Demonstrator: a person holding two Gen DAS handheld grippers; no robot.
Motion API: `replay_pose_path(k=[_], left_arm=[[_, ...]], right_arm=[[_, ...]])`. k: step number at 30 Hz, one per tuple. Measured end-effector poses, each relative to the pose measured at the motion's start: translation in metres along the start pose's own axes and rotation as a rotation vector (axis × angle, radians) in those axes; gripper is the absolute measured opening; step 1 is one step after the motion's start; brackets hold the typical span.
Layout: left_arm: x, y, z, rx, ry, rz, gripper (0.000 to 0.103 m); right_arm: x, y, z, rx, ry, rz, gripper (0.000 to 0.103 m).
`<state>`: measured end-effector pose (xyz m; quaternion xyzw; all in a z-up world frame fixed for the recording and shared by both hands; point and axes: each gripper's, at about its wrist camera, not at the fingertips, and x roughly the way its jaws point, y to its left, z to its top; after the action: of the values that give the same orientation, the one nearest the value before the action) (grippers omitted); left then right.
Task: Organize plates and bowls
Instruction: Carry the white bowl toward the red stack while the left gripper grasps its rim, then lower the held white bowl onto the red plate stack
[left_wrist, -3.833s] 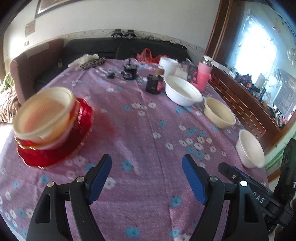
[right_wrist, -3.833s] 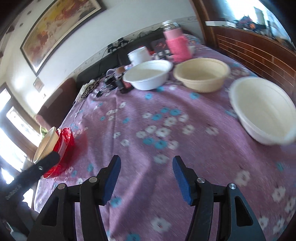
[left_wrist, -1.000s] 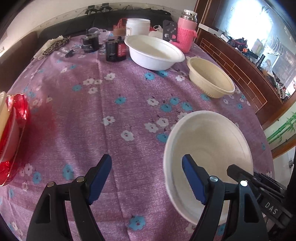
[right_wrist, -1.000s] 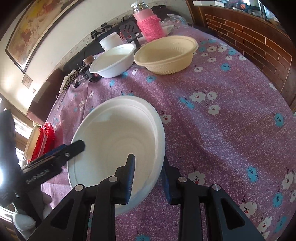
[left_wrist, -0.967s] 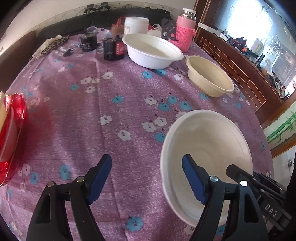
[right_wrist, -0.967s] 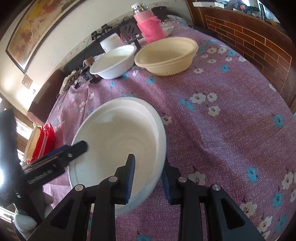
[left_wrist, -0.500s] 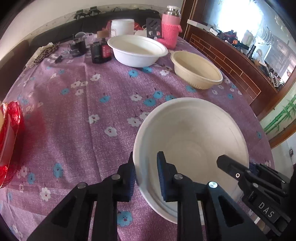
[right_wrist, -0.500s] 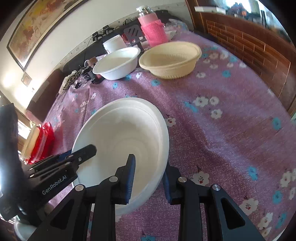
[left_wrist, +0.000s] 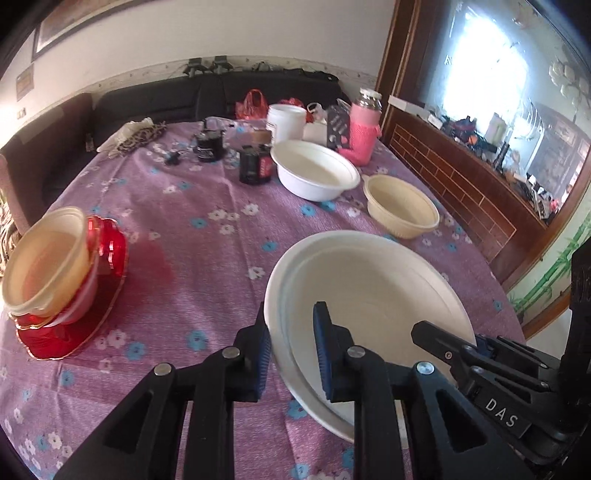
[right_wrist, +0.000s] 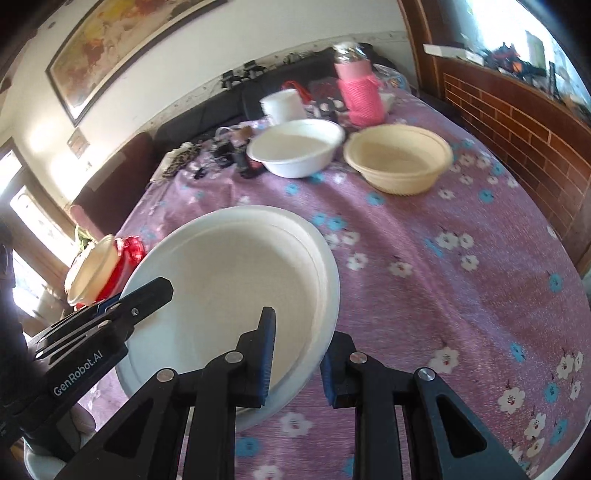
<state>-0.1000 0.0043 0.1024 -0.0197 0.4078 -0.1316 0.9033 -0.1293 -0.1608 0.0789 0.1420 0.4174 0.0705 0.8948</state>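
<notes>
**White bowl held at both rims above the table**

The white bowl (left_wrist: 369, 295) is held over the near part of the table (left_wrist: 207, 236), which is covered in a purple flowered cloth. The left gripper (left_wrist: 290, 343) has its jaws closed on the bowl's left rim, one blue pad inside and one outside. The right gripper (right_wrist: 295, 350) is clamped on the opposite rim the same way.

At the table's left edge sits a red plate (left_wrist: 70, 328) carrying a stack of bowls (left_wrist: 48, 266), cream on top. Further back another white bowl (left_wrist: 314, 170) stands beside a cream bowl (left_wrist: 400, 210), the two close together; whether they touch cannot be told. Behind them are a pink-sleeved bottle (left_wrist: 364, 125) and a white tub (left_wrist: 286, 116), with a small black jar (left_wrist: 255, 166) just left of the far white bowl.
</notes>
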Motion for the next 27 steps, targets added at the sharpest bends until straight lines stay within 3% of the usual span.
replay_pose_path(k=[7,17,27], left_arm=[[-0.028,0.036,-0.003,-0.069,-0.053,0.009,0.021],[-0.08,0.106,-0.001,-0.169,-0.183,0.096,0.021],[-0.1,0.185,0.004,-0.274,-0.239,0.184,0.021]], right_arm=[[-0.005,0.04,0.003,-0.063,-0.025,0.024,0.024],[-0.003,0.129,0.019,-0.222,-0.063,0.079,0.024],[0.026,0.216,0.03,-0.326,-0.078,0.133,0.024]])
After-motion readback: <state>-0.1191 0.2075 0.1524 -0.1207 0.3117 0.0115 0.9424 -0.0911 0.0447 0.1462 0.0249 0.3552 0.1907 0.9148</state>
